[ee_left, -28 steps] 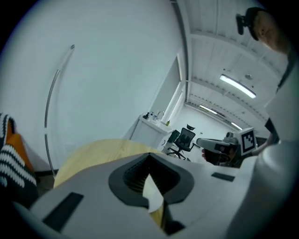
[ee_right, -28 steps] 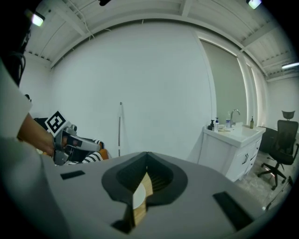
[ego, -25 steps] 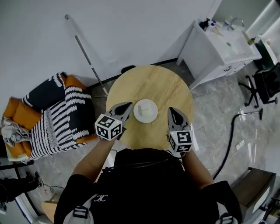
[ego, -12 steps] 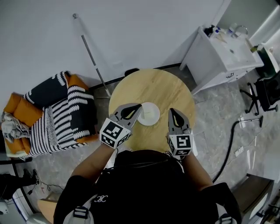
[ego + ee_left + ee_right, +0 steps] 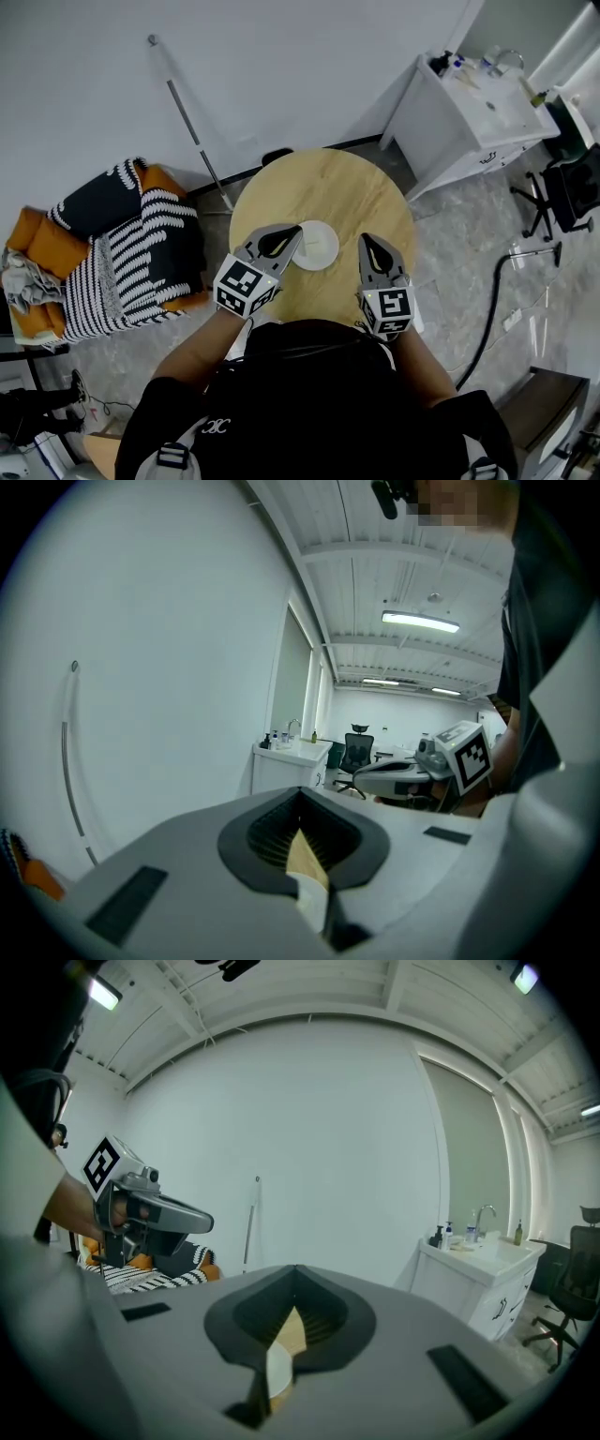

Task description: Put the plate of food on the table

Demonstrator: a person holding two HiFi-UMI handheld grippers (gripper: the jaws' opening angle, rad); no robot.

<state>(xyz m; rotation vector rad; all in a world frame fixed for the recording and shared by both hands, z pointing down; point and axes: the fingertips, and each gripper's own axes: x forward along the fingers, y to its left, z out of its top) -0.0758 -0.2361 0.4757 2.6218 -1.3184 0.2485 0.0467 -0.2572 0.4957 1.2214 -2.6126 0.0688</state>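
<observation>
The left claw (image 5: 294,232) is seen clenched, its jaws drawn together to a thin slit, with its tip laid at the left rim of the plate (image 5: 319,247); whether the rim is actually touched cannot be settled. The right claw (image 5: 367,238) is likewise clenched on nothing and is held near the plate on its right side. The white plate is set flat near the middle of the round wooden desk (image 5: 323,187) — something pale is carried on it, too small to be named.

The placing step is judged as good as done, since the plate is borne by the desk and gripped by neither claw. A clean withdrawal is judged to be called for next: the left tip should be lifted away rather than dragged, so that the plate is not slid.

The desk top is of light, smooth wood. Around it a grey marbled floor (image 5: 450,234) is seen. A striped black-and-white throw (image 5: 141,244) is draped over an orange seat (image 5: 37,239) at the left, and a thin white pole (image 5: 183,108) is leaned on the white wall (image 5: 281,66). A white sink cabinet (image 5: 469,112) with bottles, a black office chair (image 5: 567,183) and a dark hose (image 5: 492,300) are found at the right.
</observation>
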